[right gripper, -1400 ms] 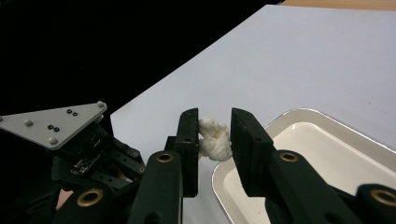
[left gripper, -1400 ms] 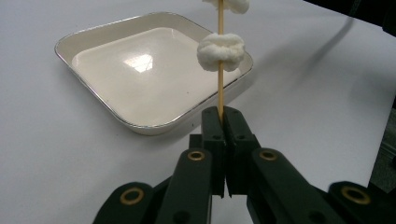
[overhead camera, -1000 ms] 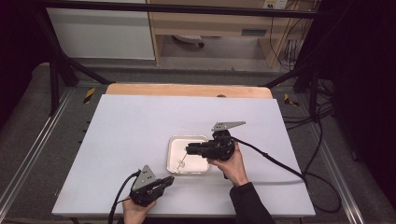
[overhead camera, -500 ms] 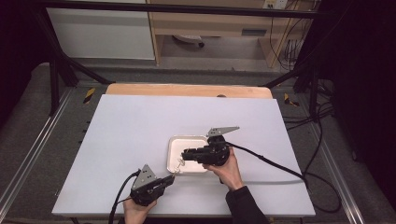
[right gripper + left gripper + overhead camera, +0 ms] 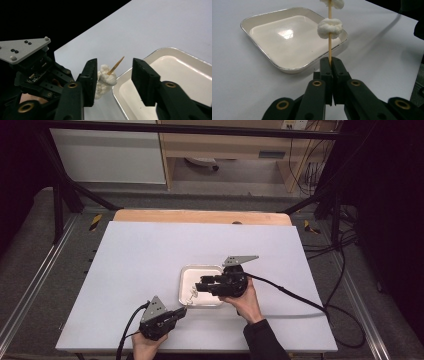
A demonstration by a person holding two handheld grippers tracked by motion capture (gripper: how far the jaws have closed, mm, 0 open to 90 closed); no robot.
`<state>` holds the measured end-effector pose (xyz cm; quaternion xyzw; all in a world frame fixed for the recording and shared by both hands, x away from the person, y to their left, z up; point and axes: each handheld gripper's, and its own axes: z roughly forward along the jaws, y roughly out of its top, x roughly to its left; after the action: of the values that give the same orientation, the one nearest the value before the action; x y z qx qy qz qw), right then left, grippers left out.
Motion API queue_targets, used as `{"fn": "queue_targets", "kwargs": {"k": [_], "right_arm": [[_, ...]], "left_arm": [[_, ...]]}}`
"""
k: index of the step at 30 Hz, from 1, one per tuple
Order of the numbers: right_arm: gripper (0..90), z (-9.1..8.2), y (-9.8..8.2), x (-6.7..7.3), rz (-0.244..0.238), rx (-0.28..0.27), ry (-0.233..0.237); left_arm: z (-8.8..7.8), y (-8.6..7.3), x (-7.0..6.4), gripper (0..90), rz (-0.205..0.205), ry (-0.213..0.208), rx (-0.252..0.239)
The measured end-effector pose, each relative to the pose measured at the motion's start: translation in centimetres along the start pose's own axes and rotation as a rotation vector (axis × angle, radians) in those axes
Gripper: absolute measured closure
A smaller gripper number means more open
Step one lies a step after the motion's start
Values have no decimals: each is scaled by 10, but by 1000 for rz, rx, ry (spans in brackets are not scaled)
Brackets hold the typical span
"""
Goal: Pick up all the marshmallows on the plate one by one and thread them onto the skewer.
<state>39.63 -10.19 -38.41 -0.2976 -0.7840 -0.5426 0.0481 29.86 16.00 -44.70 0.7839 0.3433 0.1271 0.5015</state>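
My left gripper [image 5: 330,61] is shut on the lower end of a thin wooden skewer [image 5: 329,47], near the table's front edge [image 5: 182,311]. A white puffy piece [image 5: 330,28] sits on the skewer, and a second one [image 5: 332,3] sits higher up. The skewer leans over the front left corner of a shallow white tray [image 5: 192,276]. My right gripper [image 5: 114,75] reaches in from the right over the tray [image 5: 200,285]. Its jaws have just been opening. They now stand apart on either side of the skewer tip [image 5: 116,65] and the top white piece [image 5: 106,77].
The tray [image 5: 287,40] holds nothing inside and lies on a white table sheet [image 5: 150,255]. A wooden strip [image 5: 200,216] runs along the far edge. A black cable [image 5: 290,295] trails right from the right gripper. Dark frame rails flank the table.
The right gripper shifted slightly left toward the skewer early on, then held still. The left hand and the skewer have not moved.
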Motion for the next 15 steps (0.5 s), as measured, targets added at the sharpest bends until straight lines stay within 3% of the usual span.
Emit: {"fn": "queue_targets", "kwargs": {"k": [10,15], "right_arm": [[294,-12,-2,1,-113,37,-123],[204,-19,-8,-3,-132,29,-167]], "left_arm": [[-3,0,2,883,-8,9,-6],[-5,0,3,883,-8,13,-7]]}}
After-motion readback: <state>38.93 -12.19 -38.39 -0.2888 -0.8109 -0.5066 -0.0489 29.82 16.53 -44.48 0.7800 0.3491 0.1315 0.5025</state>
